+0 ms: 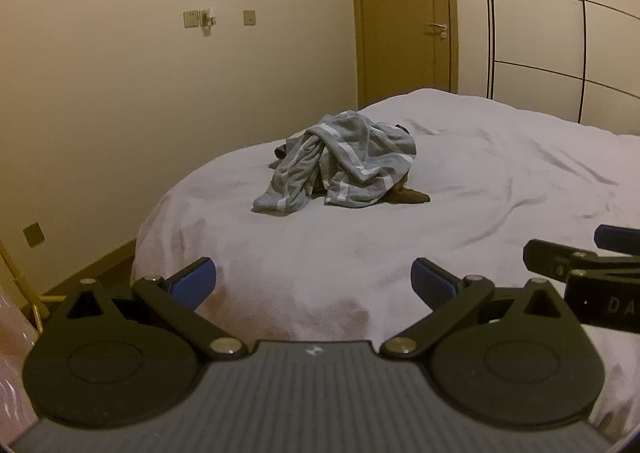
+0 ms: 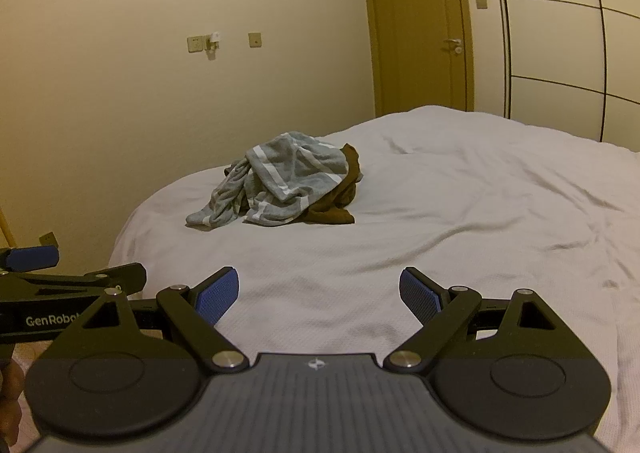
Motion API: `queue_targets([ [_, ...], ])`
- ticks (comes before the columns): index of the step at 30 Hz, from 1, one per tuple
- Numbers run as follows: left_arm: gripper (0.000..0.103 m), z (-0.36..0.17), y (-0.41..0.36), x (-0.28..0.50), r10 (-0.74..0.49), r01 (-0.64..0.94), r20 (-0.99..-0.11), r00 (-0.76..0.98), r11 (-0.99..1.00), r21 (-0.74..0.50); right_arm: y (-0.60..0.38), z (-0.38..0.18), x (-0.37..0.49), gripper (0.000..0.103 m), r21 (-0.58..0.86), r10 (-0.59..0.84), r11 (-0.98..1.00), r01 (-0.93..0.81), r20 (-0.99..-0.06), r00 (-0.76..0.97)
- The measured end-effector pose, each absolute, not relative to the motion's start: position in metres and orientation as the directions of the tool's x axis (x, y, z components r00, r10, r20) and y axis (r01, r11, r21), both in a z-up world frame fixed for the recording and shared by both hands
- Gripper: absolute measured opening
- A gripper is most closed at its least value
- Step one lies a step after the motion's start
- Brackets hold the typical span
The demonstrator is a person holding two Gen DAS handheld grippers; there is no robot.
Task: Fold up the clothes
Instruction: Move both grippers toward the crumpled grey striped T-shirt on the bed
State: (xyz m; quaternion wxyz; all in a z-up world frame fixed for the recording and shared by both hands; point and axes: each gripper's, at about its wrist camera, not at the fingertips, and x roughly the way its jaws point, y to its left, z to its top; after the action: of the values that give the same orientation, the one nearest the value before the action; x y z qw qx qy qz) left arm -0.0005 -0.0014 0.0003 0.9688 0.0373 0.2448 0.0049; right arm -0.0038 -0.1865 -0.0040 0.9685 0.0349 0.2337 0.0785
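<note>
Grey terry with white stripes is what I see heaped on the white bed (image 1: 480, 173): a striped grey garment (image 1: 344, 161) lies crumpled in a mound, draped over a brown garment (image 2: 340, 197) that shows only at the mound's right edge and underneath. That makes two pieces of clothing that I can count, both bunched and neither lying flat or squared, so nothing here reads as folded; more could be hidden under the grey one, I cannot tell. The pile sits toward the bed's left side, nearer the wall than the wardrobe, and well apart from both tools. I hold two grippers low over the near edge of the bed, side by side, pointing at the pile, which I judge is a ready stance that keeps the whole heap in both cameras. The left gripper (image 1: 314, 281) has its blue-padded fingers (image 1: 196, 279) spread wide with nothing between them; the right gripper (image 2: 319, 293) is likewise spread and empty. Each tool shows in the other's view at the frame edge. Beyond the bed stand one closed door (image 1: 404, 13) and a panelled wardrobe (image 1: 560, 25).
</note>
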Motion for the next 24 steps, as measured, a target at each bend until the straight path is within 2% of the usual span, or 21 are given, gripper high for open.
queue_targets([
  [5,0.102,-0.002,0.007,0.011,-0.015,0.024,-0.523,0.852,1.000,0.009,-0.188,-0.004,-0.004,0.089,0.112,0.174,0.984,-0.137,-0.449,0.877],
  [12,0.102,0.000,-0.002,0.003,0.002,0.018,-0.485,0.875,0.999,0.037,-0.198,-0.010,0.001,0.089,0.119,0.169,0.984,-0.129,-0.448,0.878],
  [24,0.102,-0.006,-0.009,0.014,0.005,0.022,-0.507,0.862,0.999,0.046,-0.212,-0.011,0.005,0.089,0.134,0.169,0.984,-0.121,-0.446,0.879],
])
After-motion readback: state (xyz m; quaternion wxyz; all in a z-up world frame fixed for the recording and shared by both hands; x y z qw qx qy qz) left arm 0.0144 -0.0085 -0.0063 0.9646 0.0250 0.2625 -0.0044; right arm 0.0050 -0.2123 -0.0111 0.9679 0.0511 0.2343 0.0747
